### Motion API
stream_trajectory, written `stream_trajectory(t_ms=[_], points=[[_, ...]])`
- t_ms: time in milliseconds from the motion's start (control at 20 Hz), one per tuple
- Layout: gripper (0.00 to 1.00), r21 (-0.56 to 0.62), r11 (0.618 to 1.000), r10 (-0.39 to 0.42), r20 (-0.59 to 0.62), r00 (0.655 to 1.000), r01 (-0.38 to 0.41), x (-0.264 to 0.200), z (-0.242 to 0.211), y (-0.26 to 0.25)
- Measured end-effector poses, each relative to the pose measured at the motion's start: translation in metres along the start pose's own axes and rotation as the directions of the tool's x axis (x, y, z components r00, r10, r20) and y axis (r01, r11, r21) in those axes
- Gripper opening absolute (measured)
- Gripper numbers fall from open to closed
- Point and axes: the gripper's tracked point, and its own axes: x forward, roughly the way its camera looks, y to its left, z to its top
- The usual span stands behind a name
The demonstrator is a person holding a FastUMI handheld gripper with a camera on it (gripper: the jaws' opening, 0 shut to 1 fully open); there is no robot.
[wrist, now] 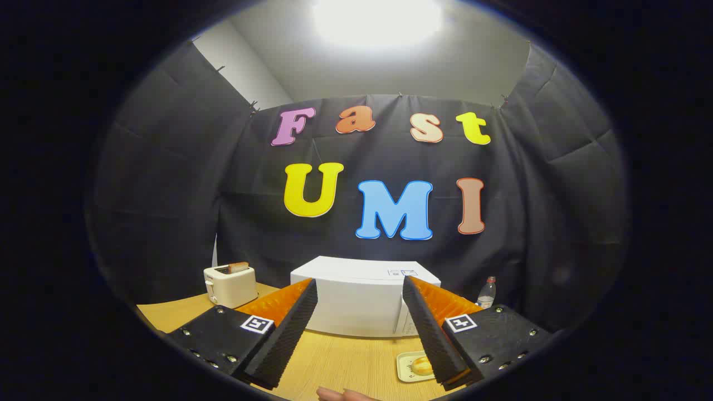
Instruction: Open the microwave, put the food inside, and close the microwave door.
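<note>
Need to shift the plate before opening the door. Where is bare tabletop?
Bare wood lies between the open fingers, before the microwave, and between toaster and microwave. Crowded right: plate and bottle.

No word, brand or number can be read on the things here. The hand-held two-finger gripper (359,283), its fingers spread wide apart and pressing on nothing, carries a square black-and-white coded marker (257,323) on its left finger base and a second such marker (460,322) on the right; both are patterns, not letters. The white box-shaped microwave (356,303) beyond the fingers has two small pale stickers (402,273) on its top, too small to read. The clear plastic bottle (487,293) beside it bears an illegible label.
</note>
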Motion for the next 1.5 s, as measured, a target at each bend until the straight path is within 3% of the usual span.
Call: stream_trajectory(t_ms=[1500], points=[[0.97,0.014,1.000,0.027,-0.072,0.997,-0.026,0.044,-0.041,-0.004]])
